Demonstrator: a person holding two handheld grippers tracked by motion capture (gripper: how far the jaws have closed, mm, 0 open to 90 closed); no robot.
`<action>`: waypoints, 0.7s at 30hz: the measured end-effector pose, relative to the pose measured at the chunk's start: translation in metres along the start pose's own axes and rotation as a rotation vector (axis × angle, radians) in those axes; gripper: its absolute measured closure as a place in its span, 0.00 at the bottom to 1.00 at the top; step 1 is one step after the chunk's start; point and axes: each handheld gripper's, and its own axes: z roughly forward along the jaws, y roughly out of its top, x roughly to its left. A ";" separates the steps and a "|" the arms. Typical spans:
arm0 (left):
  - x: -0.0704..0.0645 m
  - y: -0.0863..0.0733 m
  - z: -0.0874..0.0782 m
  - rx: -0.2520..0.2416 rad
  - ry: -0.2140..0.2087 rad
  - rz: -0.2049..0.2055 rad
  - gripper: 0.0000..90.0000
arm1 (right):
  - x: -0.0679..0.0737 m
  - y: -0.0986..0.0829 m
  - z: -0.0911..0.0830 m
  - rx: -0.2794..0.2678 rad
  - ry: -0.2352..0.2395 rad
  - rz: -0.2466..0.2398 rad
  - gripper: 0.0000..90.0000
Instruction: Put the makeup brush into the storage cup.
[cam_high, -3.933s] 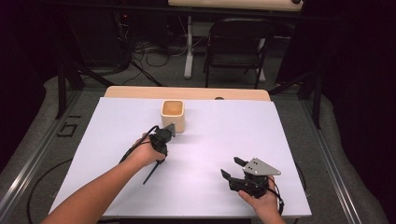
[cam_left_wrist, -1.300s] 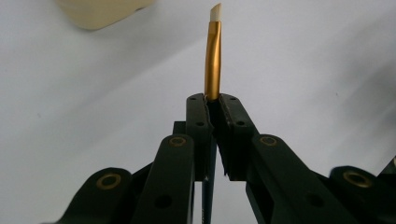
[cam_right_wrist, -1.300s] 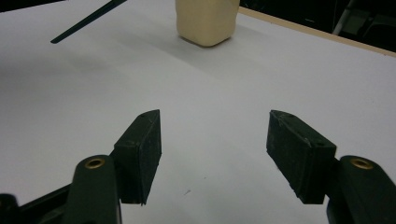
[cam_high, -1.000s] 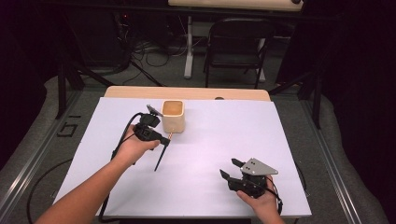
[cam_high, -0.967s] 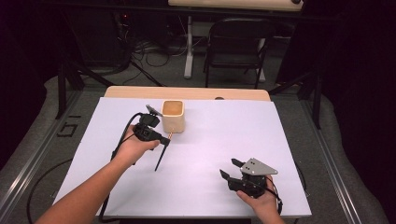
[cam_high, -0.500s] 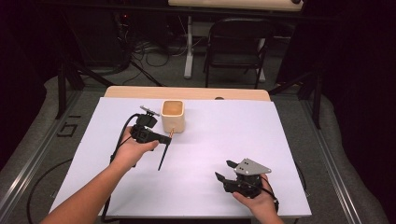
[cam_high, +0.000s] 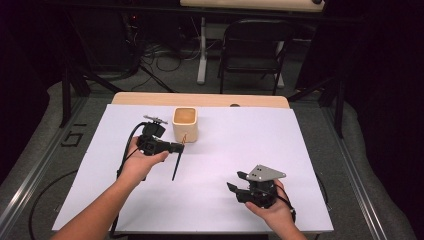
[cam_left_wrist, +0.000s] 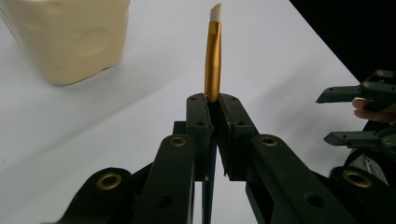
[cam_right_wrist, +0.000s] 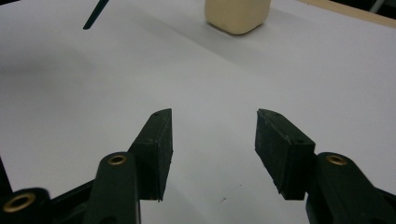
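Left gripper view: the left tongs (cam_left_wrist: 214, 109) are clamped on a paintbrush (cam_left_wrist: 213, 65), whose gold ferrule and pale angled tip rise above the jaws, near a cream cup (cam_left_wrist: 70, 37). High view: the brush's dark handle (cam_high: 175, 167) slants down over the white bench (cam_high: 250, 135), just beside the cup (cam_high: 185, 123). Right tongs (cam_right_wrist: 212, 140) stand wide apart, holding nothing, low over the bench. No writing is legible.

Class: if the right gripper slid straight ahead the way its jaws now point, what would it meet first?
Probably nothing close: ahead of the right gripper, whose jaws stand open, lies bare white table. Farther along, roughly in line, stands the cream cup; depth is hard to judge.
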 end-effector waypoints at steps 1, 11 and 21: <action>0.000 0.000 -0.001 -0.015 -0.004 -0.004 0.93 | 0.000 0.002 0.000 0.007 0.003 0.004 0.53; 0.000 -0.002 -0.006 -0.057 -0.031 -0.017 0.93 | 0.001 0.029 0.008 0.020 0.028 0.019 0.61; 0.000 -0.001 -0.009 -0.081 -0.046 -0.018 0.93 | 0.003 0.046 0.023 0.046 0.053 0.031 0.65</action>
